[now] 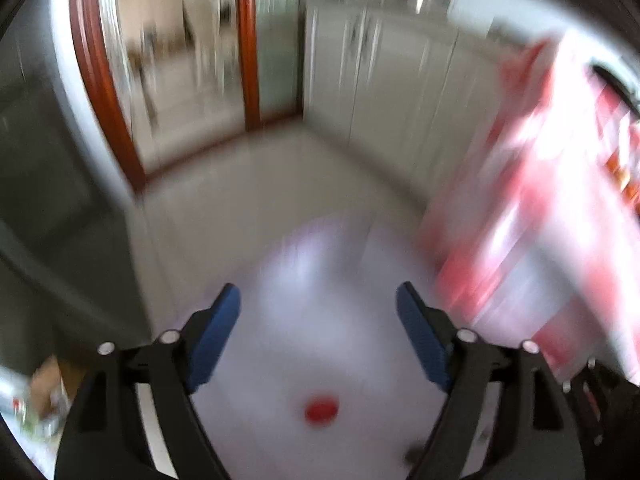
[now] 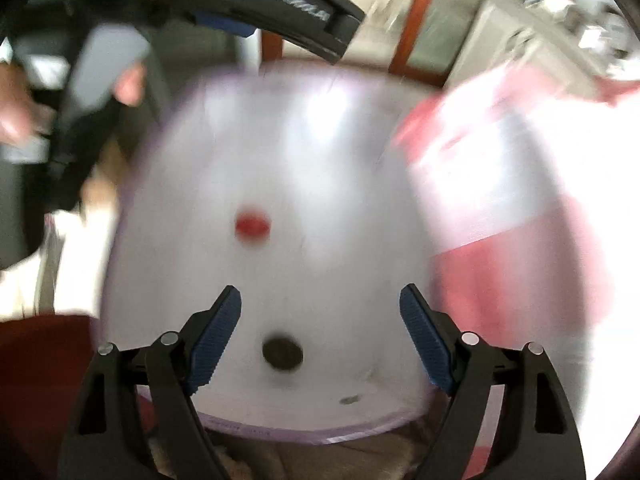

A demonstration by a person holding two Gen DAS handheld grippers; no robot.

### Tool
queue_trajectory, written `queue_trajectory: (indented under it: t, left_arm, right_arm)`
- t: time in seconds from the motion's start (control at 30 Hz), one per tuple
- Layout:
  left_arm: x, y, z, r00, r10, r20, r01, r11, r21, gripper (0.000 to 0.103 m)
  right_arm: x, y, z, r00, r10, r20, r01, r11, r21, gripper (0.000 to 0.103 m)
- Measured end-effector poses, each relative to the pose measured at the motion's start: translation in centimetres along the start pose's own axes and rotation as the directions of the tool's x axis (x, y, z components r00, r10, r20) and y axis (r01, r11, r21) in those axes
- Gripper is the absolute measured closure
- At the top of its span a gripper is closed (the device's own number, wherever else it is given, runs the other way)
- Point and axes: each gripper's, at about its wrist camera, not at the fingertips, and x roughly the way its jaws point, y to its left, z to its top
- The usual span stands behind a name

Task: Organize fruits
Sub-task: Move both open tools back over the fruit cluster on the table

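We're holding both grippers spread, nothing between the pads. Right gripper (image 2: 320, 336) is hovering over the pale round table (image 2: 312, 160): red fruit (image 2: 253, 225) ahead-left, dark round thing (image 2: 282, 353) between its fingertips, below. Left gripper (image 1: 318, 332) is seeing that fruit (image 1: 321, 409) just under its pads. Heavy blur.

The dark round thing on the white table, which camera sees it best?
The right wrist view. There the dark round thing lies in plain sight on the white table, between the open right tool. The left wrist view barely catches a dark speck at its bottom edge.
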Motion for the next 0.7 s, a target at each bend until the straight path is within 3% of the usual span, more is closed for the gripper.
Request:
queue_trajectory:
  t: [0.03, 0.07, 0.1, 0.17, 0.2, 0.27, 0.33, 0.37, 0.43, 0.6, 0.67, 0.7]
  left_arm:
    - [-1.5, -1.6, 1.8, 0.995, 0.004, 0.097, -0.006, 1.0, 0.02, 0.001]
    - [-4.1, -3.1, 3.2, 0.975, 0.002, 0.221, -0.013, 0.999, 0.048, 0.001]
    - [-5.6, -4.6, 4.0, 0.956, -0.01, 0.293, -0.012, 0.997, 0.075, 0.001]
    - [-8.6, -8.4, 5.5, 0.914, -0.058, 0.402, 0.002, 0.99, 0.14, 0.001]
    - [-10.1, -11.4, 6.1, 0.889, -0.102, 0.446, 0.02, 0.983, 0.184, 0.001]
    - [-11.1, -15.2, 7.3, 0.872, -0.176, 0.458, 0.07, 0.968, 0.24, 0.001]
    - [-11.2, -20.7, 8.0, 0.876, -0.307, 0.372, 0.191, 0.93, 0.315, 0.001]
    - [-10.9, -22.4, 8.4, 0.875, -0.356, 0.329, 0.246, 0.911, 0.332, 0.001]
    - [-9.4, -27.0, 8.3, 0.86, -0.453, 0.234, 0.356, 0.863, 0.359, 0.001]
    - [-3.4, -42.0, 7.4, 0.846, -0.527, 0.081, 0.444, 0.78, 0.441, 0.001]
    - [-1.0, -47.2, 6.3, 0.847, -0.531, 0.029, 0.461, 0.76, 0.459, 0.001]
    - [0.8, -50.4, 6.2, 0.852, -0.524, 0.021, 0.455, 0.759, 0.466, 0.001]
  right_arm:
    - [-2.9, -1.0, -0.1, 0.997, -0.017, 0.078, 0.015, 0.999, 0.035, 0.021]
    - [-4.7, -0.7, 0.9, 0.989, -0.041, 0.14, 0.033, 0.998, 0.059, 0.02]
    - [-8.0, -1.6, 0.3, 0.967, -0.082, 0.24, 0.062, 0.994, 0.093, 0.015]
    - [-12.8, -4.8, -1.3, 0.912, -0.163, 0.377, 0.114, 0.982, 0.147, 0.015]
    - [-15.5, -5.8, -2.7, 0.869, -0.223, 0.443, 0.153, 0.97, 0.187, 0.015]
    - [-20.1, -8.4, -5.9, 0.784, -0.332, 0.524, 0.21, 0.937, 0.279, 0.014]
    - [-24.0, -11.7, -10.3, 0.719, -0.436, 0.541, 0.246, 0.888, 0.389, 0.01]
    - [-24.3, -12.5, -11.1, 0.707, -0.477, 0.522, 0.26, 0.862, 0.436, 0.004]
    - [-25.3, -16.3, -14.4, 0.698, -0.561, 0.445, 0.289, 0.789, 0.542, 0.004]
    - [-25.1, -24.2, -21.9, 0.67, -0.682, 0.294, 0.262, 0.587, 0.766, 0.004]
    - [-24.2, -30.1, -25.8, 0.688, -0.702, 0.181, 0.255, 0.469, 0.846, 0.004]
    - [-24.0, -33.2, -27.3, 0.693, -0.714, 0.099, 0.271, 0.385, 0.882, 0.004]
